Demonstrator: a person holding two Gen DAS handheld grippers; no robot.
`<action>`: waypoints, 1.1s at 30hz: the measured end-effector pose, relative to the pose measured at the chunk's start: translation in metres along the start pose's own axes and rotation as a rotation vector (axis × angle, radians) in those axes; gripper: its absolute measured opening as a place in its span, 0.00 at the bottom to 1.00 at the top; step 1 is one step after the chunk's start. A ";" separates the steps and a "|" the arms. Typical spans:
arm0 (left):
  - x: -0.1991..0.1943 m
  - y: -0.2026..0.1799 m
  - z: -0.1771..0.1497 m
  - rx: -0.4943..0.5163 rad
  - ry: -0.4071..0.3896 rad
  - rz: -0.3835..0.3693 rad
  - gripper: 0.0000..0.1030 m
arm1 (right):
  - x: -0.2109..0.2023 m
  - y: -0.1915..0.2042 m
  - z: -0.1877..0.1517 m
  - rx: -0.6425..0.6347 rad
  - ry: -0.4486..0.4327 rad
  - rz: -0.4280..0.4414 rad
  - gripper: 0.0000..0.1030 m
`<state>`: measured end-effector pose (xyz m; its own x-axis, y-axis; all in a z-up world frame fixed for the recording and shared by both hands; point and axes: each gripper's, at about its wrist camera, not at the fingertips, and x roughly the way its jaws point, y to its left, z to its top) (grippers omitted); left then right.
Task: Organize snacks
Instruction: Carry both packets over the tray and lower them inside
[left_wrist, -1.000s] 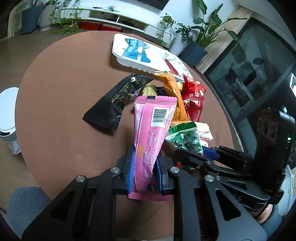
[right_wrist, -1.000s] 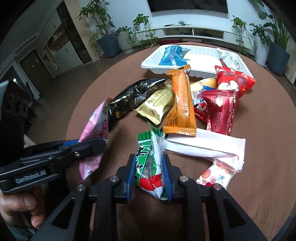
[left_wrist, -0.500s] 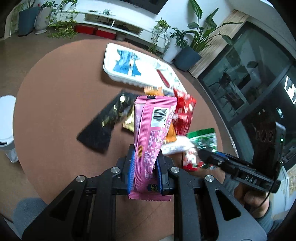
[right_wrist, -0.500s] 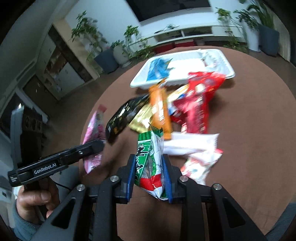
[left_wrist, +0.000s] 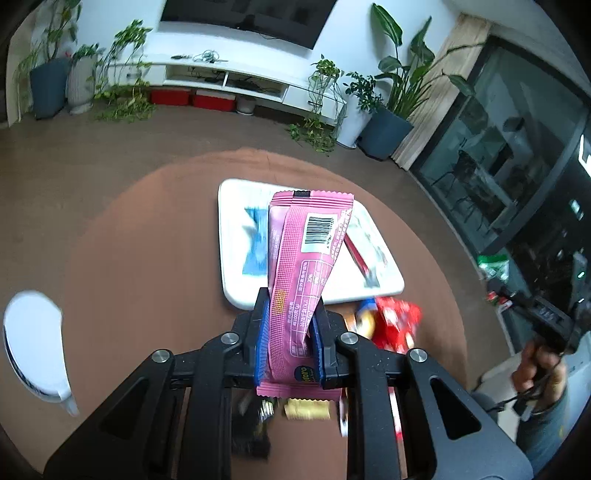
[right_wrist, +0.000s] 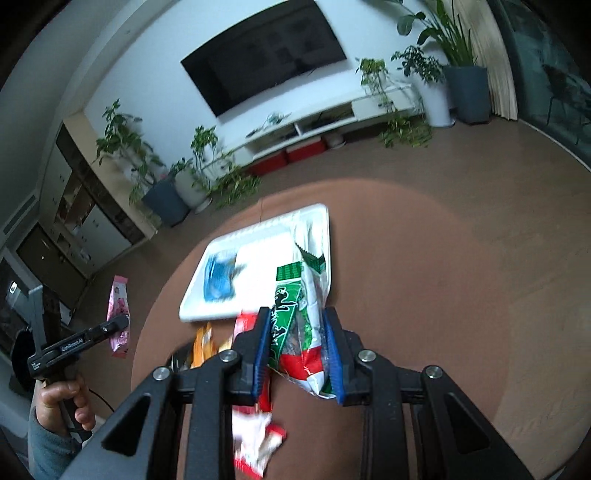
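While the left tool (left_wrist: 290, 343) grips a pink packet (left_wrist: 303, 280) and the right tool (right_wrist: 299, 352) grips a green packet (right_wrist: 299, 325), both above the tabletop (left_wrist: 147, 240), each should be lowered over the white tray (left_wrist: 236, 288) and released inside its rim.

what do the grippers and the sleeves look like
Both grippers, left and right, are black angular frames with silver bolts and blue finger pads. The left one's handle carries white lettering and a trailing black cable. The sleeves look grey-blue.
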<state>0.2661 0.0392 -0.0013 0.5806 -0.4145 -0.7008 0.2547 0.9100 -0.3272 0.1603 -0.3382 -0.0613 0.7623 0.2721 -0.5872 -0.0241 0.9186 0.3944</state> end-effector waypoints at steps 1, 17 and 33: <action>0.007 -0.004 0.012 0.017 0.006 0.006 0.17 | 0.007 0.005 0.012 -0.009 -0.002 0.014 0.29; 0.155 -0.046 0.064 0.116 0.191 0.059 0.17 | 0.171 0.073 0.055 -0.196 0.218 0.009 0.29; 0.210 -0.060 0.048 0.205 0.236 0.128 0.18 | 0.233 0.062 0.039 -0.274 0.350 -0.065 0.29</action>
<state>0.4097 -0.1022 -0.0986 0.4288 -0.2659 -0.8634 0.3551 0.9284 -0.1096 0.3619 -0.2292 -0.1467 0.5042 0.2485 -0.8270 -0.1897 0.9662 0.1746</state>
